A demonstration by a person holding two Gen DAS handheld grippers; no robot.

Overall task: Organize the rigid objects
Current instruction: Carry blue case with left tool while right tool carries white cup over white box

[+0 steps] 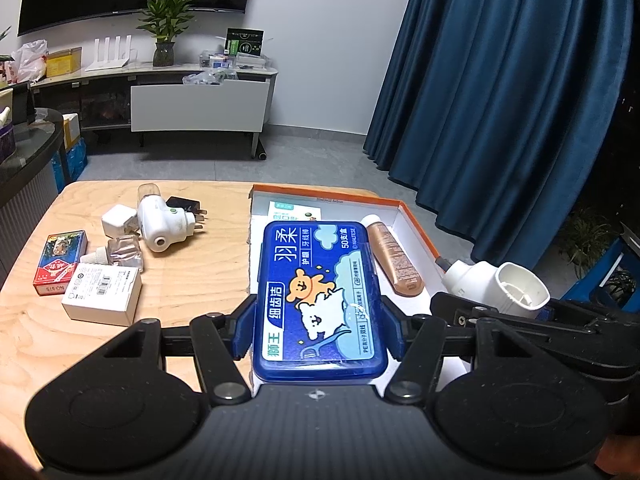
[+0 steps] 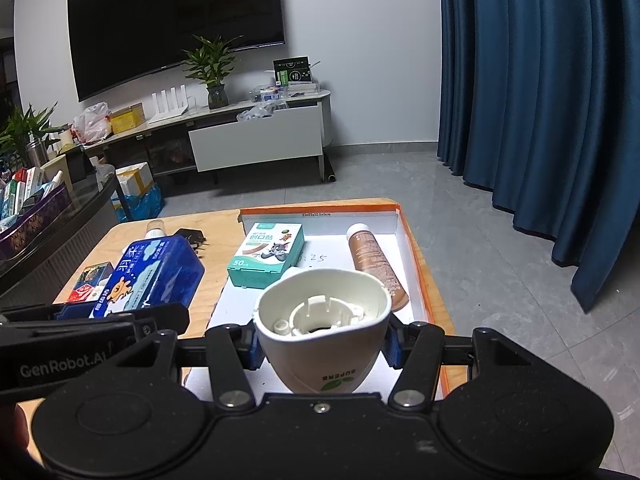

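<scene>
My left gripper [image 1: 318, 330] is shut on a blue floss-pick box [image 1: 318, 300] with a cartoon bear, held above the left edge of the orange-rimmed white tray [image 1: 416, 220]. My right gripper [image 2: 322, 346] is shut on a white plug-in device [image 2: 324, 320], hollow end towards the camera, over the tray [image 2: 420, 248]. In the tray lie a brown bottle [image 2: 374, 264] and a teal bandage box [image 2: 266, 258]. The left wrist view shows the white device [image 1: 500, 286] at right and the brown bottle [image 1: 394, 258]. The blue box [image 2: 148, 276] appears at left in the right wrist view.
On the wooden table [image 1: 180, 280] left of the tray lie a white plug-in device [image 1: 160, 220], a black charger [image 1: 186, 206], a white charger cube [image 1: 116, 220], a clear small bottle [image 1: 120, 252], a playing-card box [image 1: 60, 262] and a white carton [image 1: 102, 294]. Blue curtains [image 1: 500, 100] hang at right.
</scene>
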